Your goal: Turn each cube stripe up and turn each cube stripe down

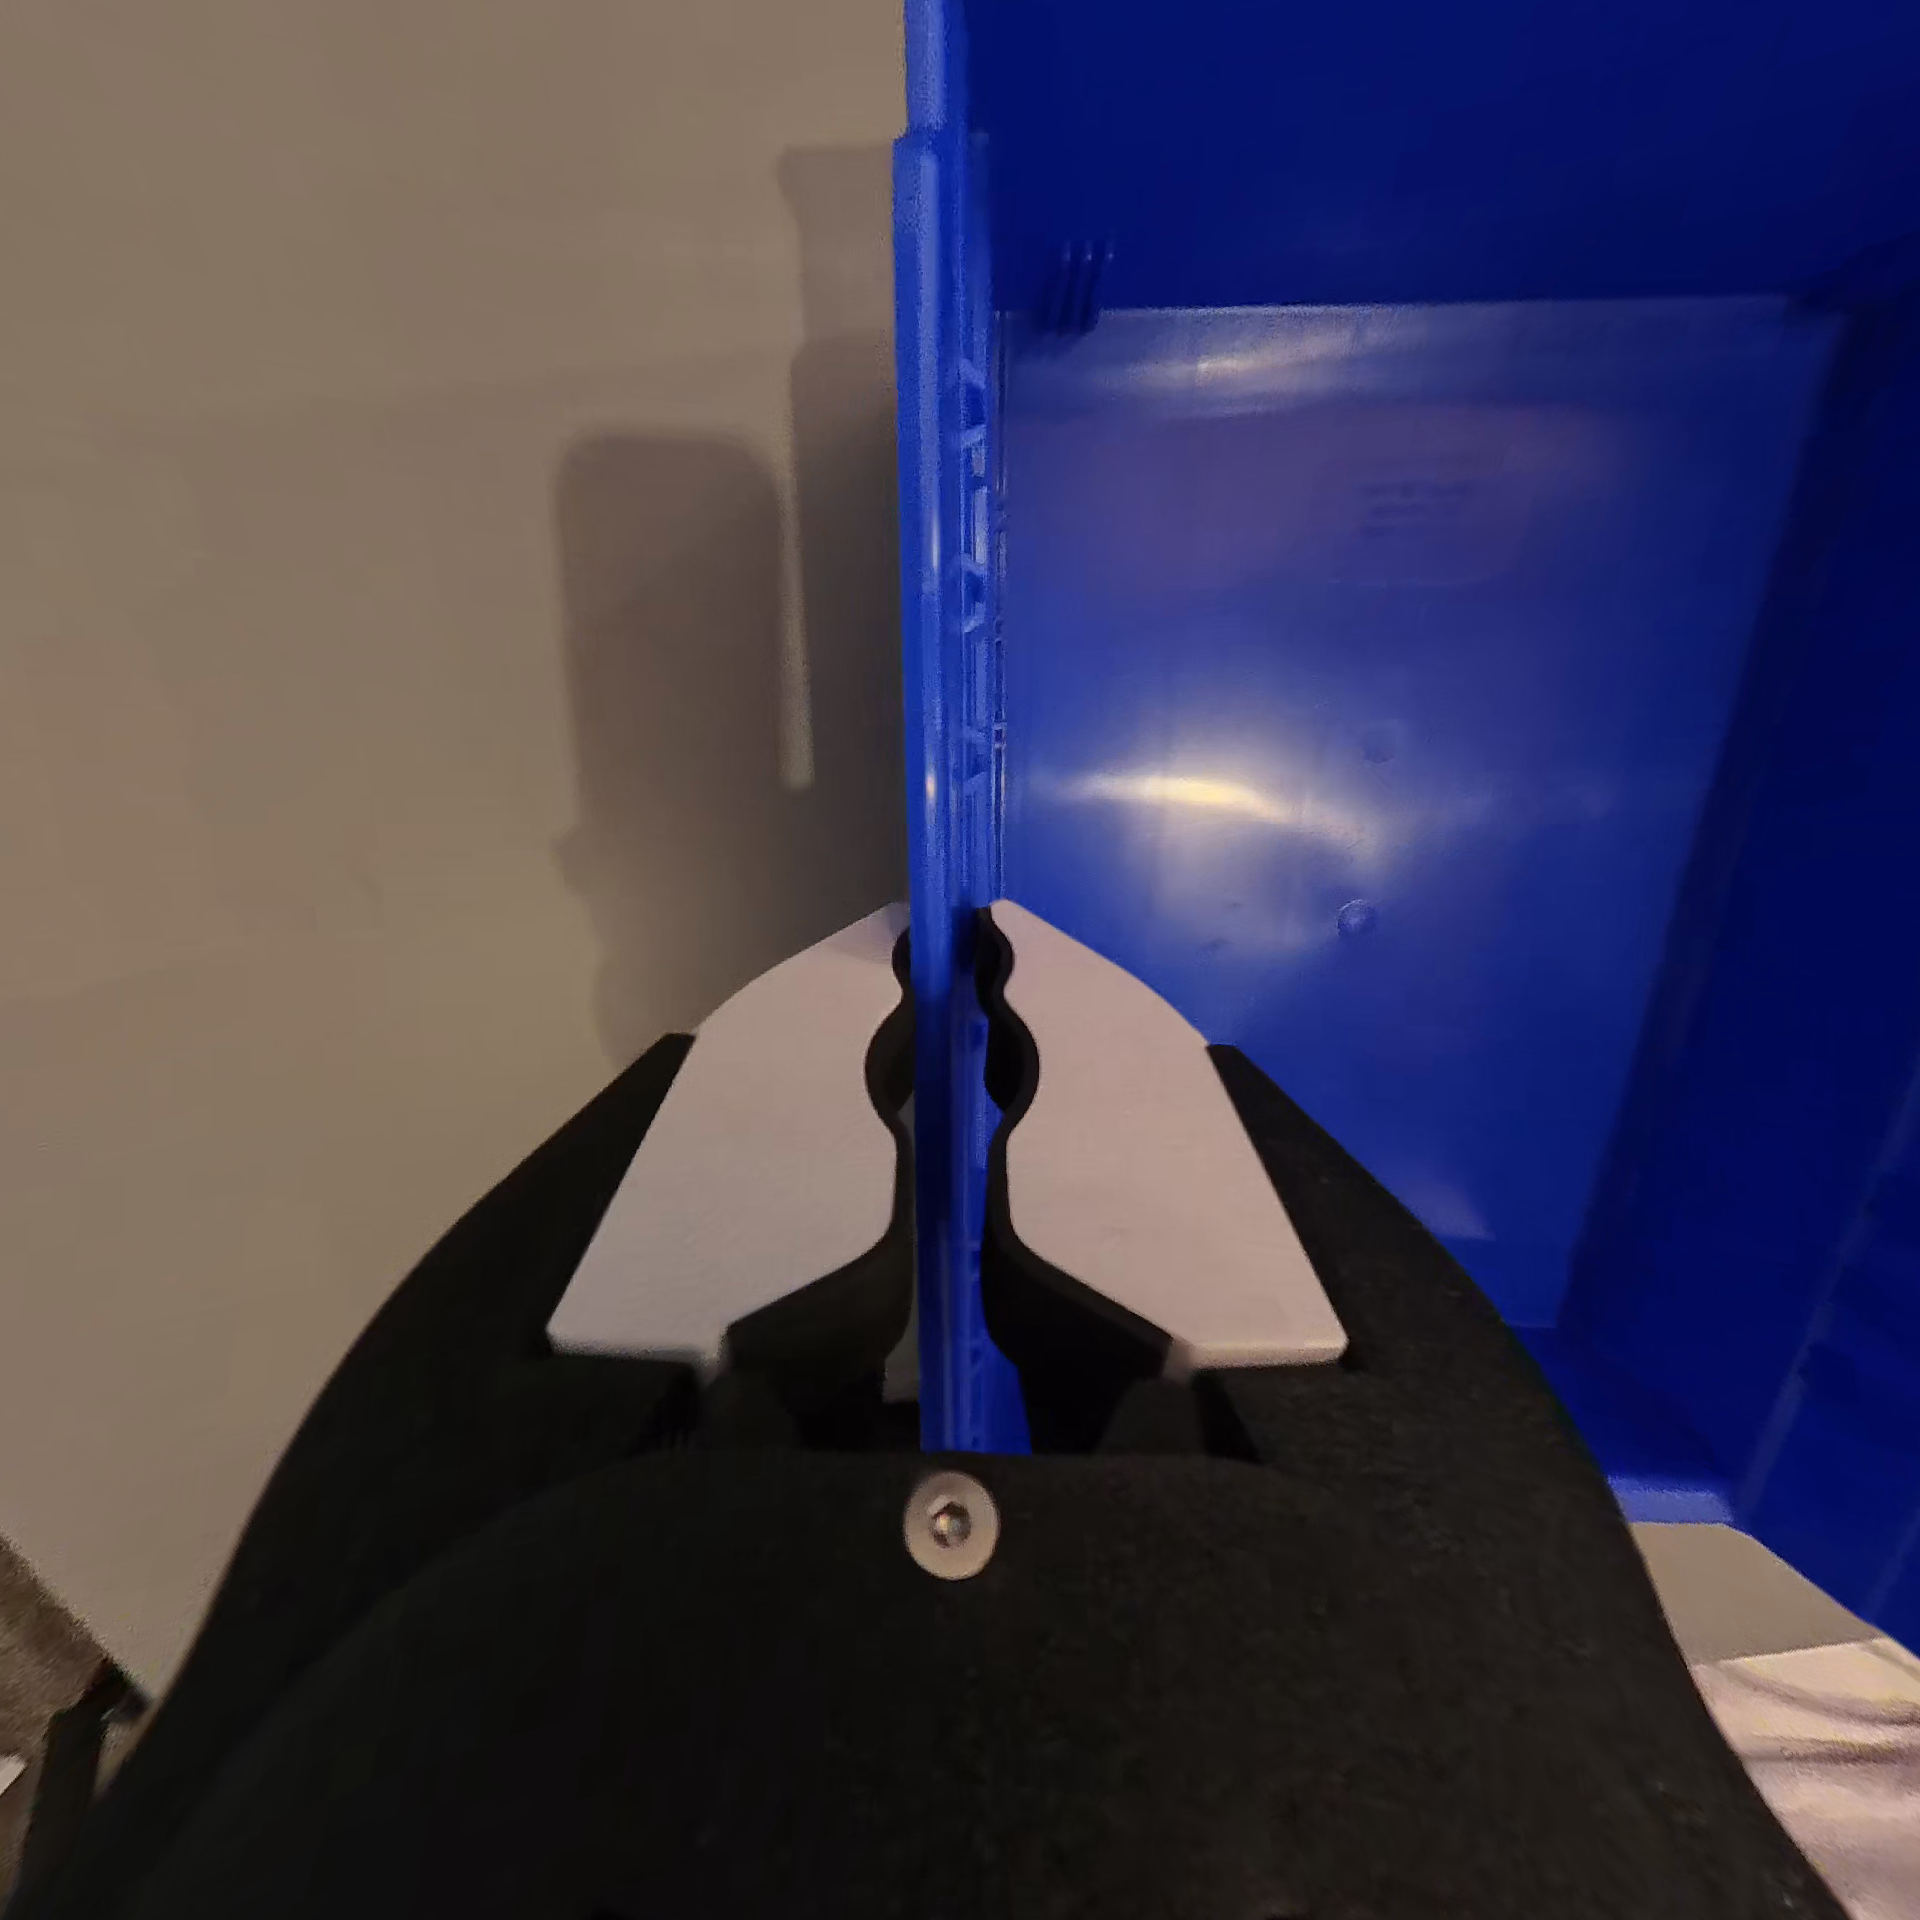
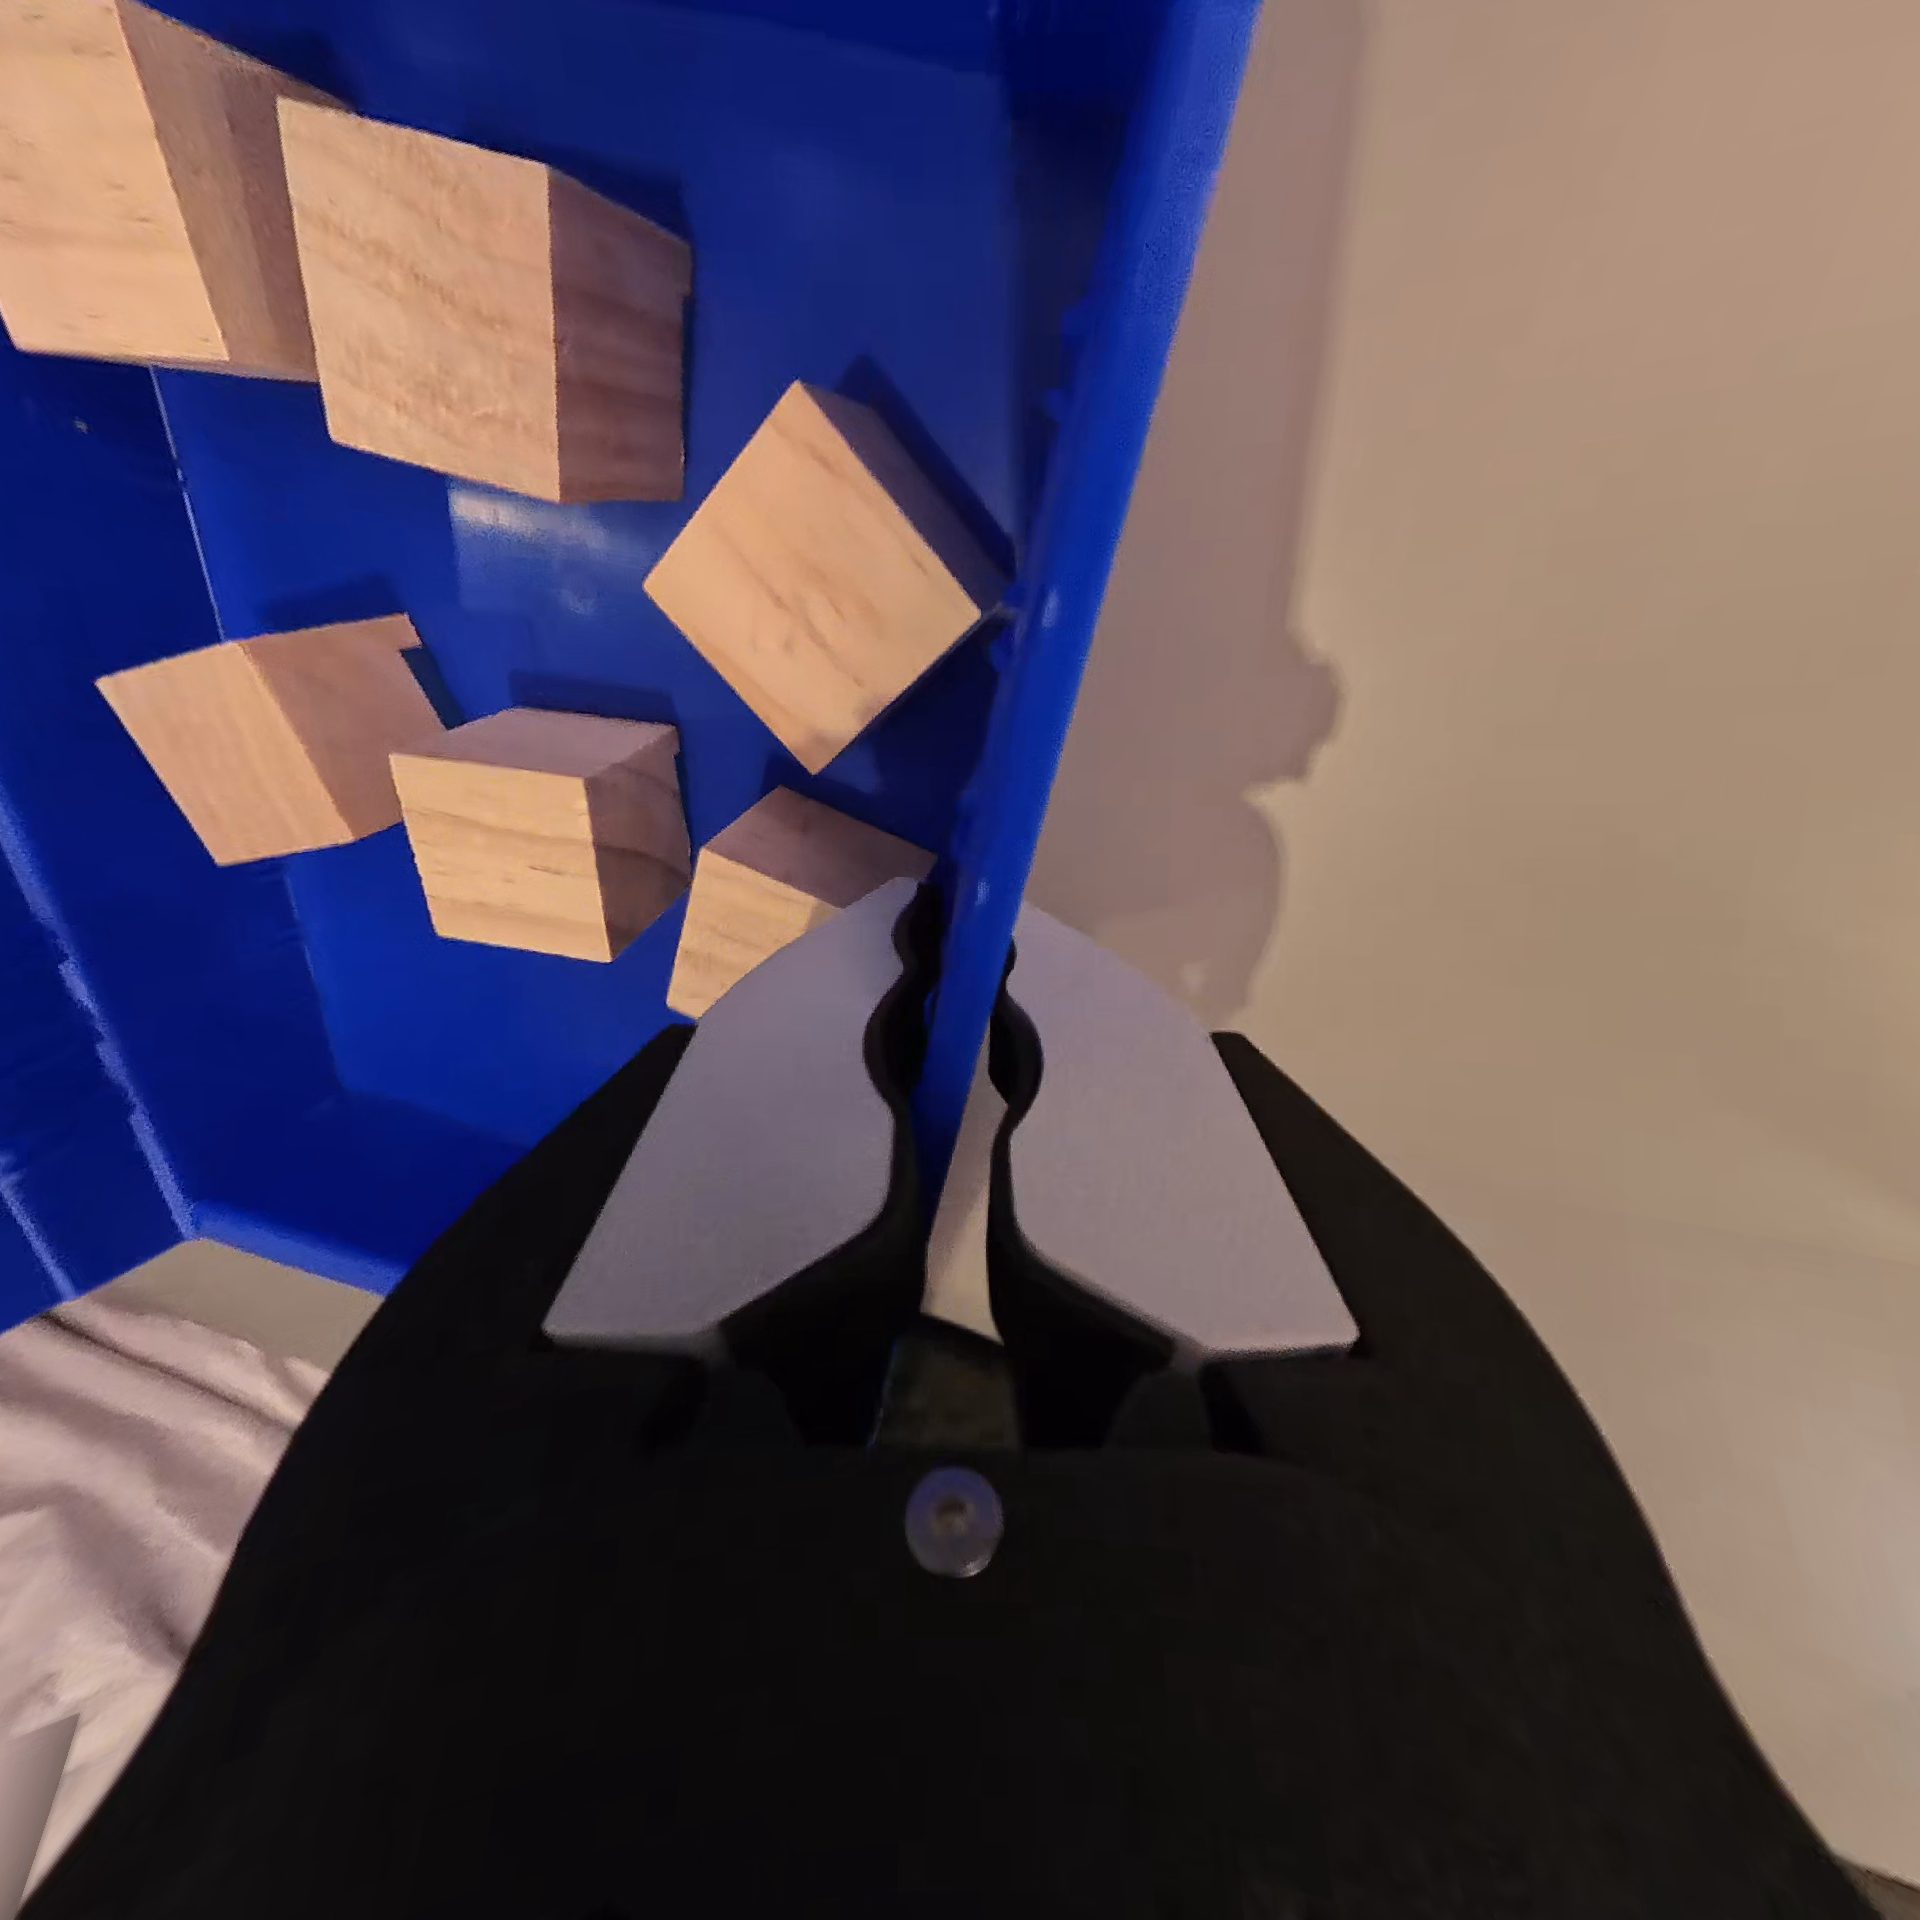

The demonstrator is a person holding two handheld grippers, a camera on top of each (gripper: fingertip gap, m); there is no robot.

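Blue plastic fills both views: a bin (image 1: 1403,727) held by its two side walls. In the left wrist view, a beige surface (image 1: 364,520) lies on the left, with dark shadows cast across it. The left claw (image 1: 948,925) is closed on the bin's left wall, one white finger (image 1: 769,1143) outside the wall and the other inside, so the rim runs straight up between them. To the right of that wall the glossy floor of the bin shows only glare, and no cubes appear in this view. A pale cloth (image 1: 1829,1787) shows at the lower right corner.

In the right wrist view, pale cloth (image 2: 114,1475) shows at the lower left, below the bin's (image 2: 312,987) edge. Six wooden cubes (image 2: 488,312) are spread over the blue interior, set at differing angles and blurred. One cube (image 2: 821,582) sits near the right wall, and another cube (image 2: 748,914) is partly hidden behind the inner finger. No stripe can be made out on any visible face. The right claw (image 2: 961,909) is clamped on the bin's right wall, one finger on each side of it. Farther right lies the beige surface (image 2: 1610,623), which carries the claw's shadow.
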